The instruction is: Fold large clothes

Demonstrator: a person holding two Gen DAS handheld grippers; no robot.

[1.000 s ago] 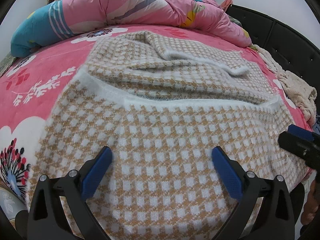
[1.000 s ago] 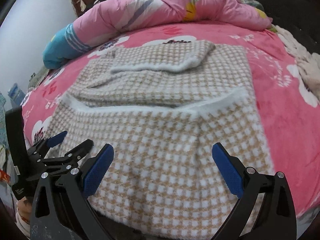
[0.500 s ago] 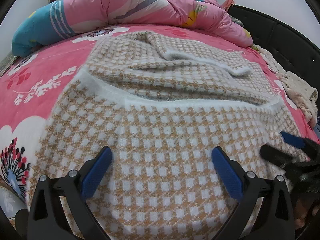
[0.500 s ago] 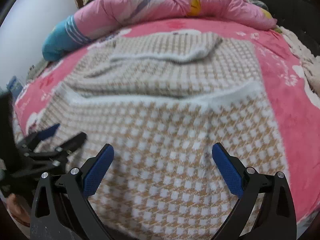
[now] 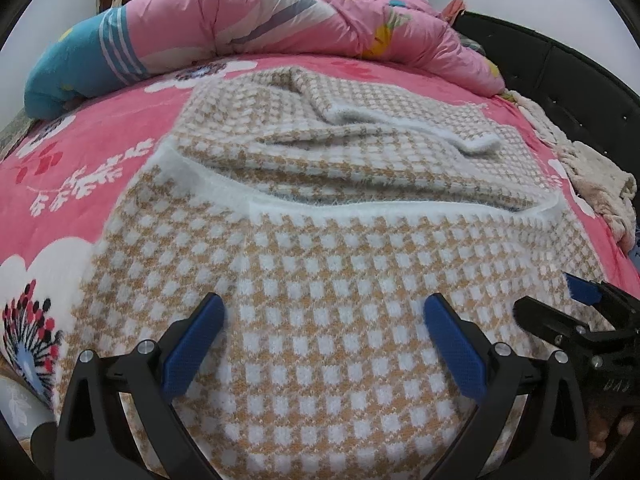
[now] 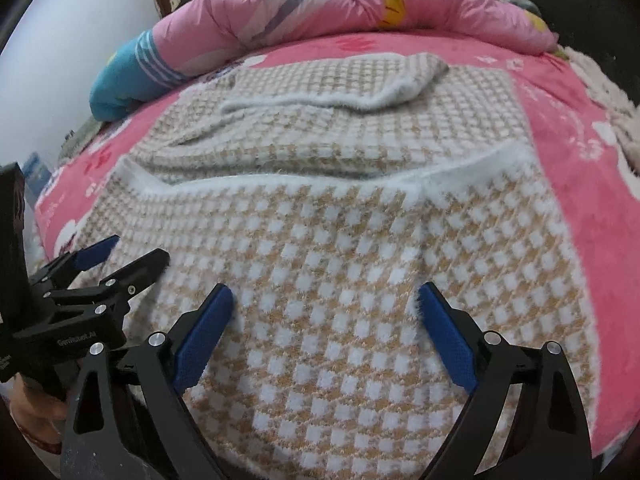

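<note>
A large tan-and-white checked knit garment lies spread on the pink bed, its white-trimmed upper part folded over, with a sleeve lying across the far half. My left gripper hovers open over the near hem on the left side. My right gripper sits low over the near hem on the right side. Its jaws are closing but still wide, with fabric lying between the blue pads, which are not pressing on it.
A rolled pink quilt with a blue striped end lies along the far side of the bed. A beige blanket is bunched at the right edge by the black bed frame. A hand holds the left gripper.
The right gripper sank closer to the garment's near hem and its jaws narrowed slightly; in the left wrist view it came in lower over the right corner. The left gripper stayed put.
</note>
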